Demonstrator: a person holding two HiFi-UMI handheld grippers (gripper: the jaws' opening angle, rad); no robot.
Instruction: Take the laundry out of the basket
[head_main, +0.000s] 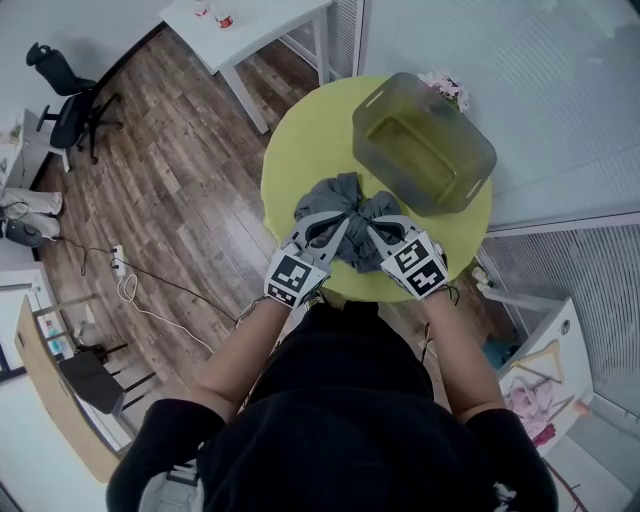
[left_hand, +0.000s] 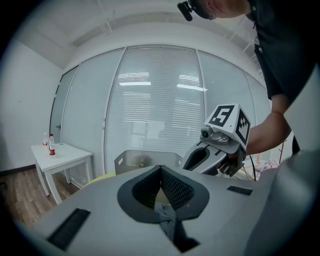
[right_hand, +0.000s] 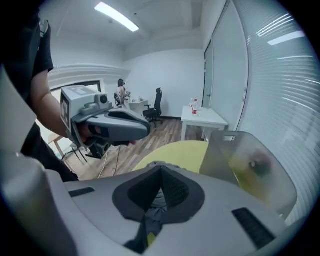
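A crumpled grey garment (head_main: 345, 198) lies on the round yellow-green table (head_main: 300, 150), just in front of the translucent grey basket (head_main: 478, 152), which looks empty. My left gripper (head_main: 333, 230) is at the garment's near left side and my right gripper (head_main: 376, 232) at its near right side, close together. In the left gripper view the jaws of the left gripper (left_hand: 161, 175) meet with a fold of grey cloth (left_hand: 169, 222) pinched between them. In the right gripper view the right gripper (right_hand: 161, 172) is likewise shut on grey cloth (right_hand: 154, 217).
The basket (right_hand: 250, 160) stands at the table's far right, next to the window blinds. A white side table (head_main: 250, 30) with small bottles (head_main: 224, 18) stands beyond on the wooden floor. An office chair (head_main: 65, 95) is at far left. Cables (head_main: 150, 290) trail on the floor.
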